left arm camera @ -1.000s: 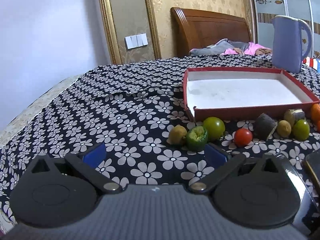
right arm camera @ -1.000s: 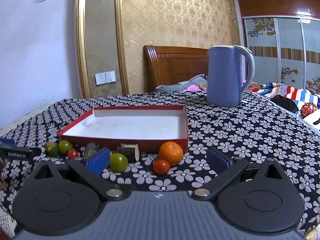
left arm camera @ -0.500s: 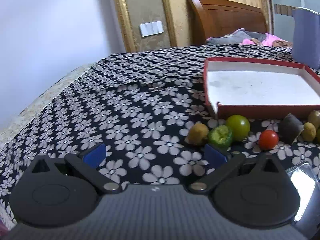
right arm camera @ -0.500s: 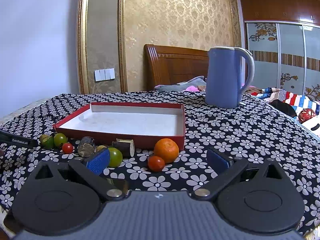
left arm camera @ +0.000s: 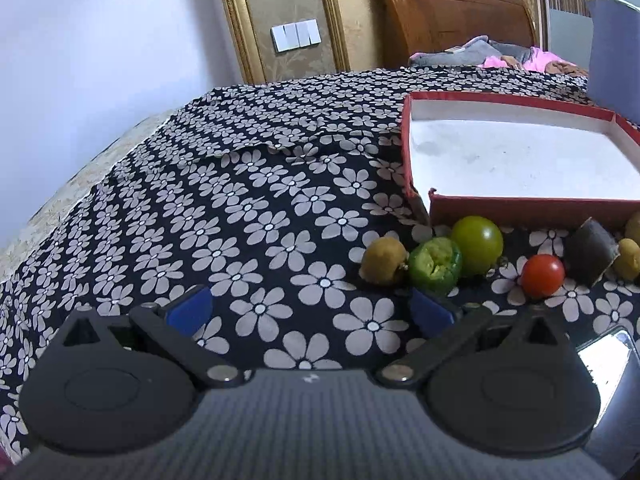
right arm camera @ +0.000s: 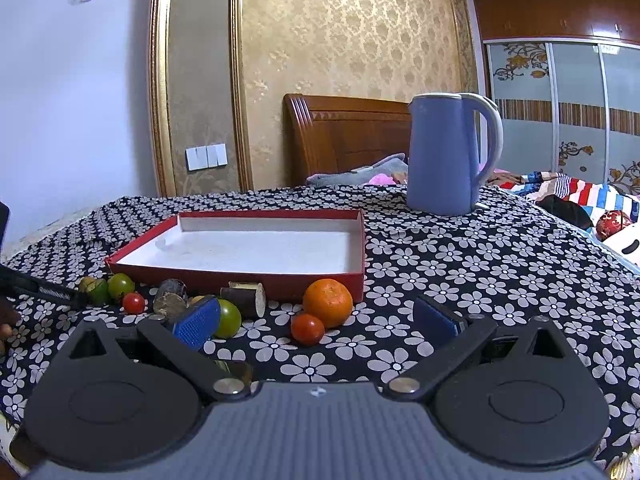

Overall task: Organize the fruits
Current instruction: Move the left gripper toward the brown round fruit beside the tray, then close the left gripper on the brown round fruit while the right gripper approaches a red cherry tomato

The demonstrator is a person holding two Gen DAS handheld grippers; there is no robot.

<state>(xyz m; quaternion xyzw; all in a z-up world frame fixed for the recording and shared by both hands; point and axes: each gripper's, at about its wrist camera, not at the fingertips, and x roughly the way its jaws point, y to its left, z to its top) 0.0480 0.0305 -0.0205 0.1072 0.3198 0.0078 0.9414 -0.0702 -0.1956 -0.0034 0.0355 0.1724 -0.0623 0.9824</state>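
Between the left gripper's (left arm camera: 308, 312) spread, empty fingers lies only flowered cloth; just beyond its right fingertip sits the cut green fruit (left arm camera: 435, 266), touching a brownish kiwi-like fruit (left arm camera: 383, 260) and a green tomato (left arm camera: 477, 245). The right gripper (right arm camera: 316, 322) is likewise released, with a red tomato (right arm camera: 307, 329) and the orange (right arm camera: 328, 308) ahead of its gap. Past both stands the empty red tray (right arm camera: 280, 284). Best to centre one fruit, close gently, then lift over the wall.

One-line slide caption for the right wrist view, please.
Open right gripper faces an orange and red tomato before an empty red tray, blue kettle behind.
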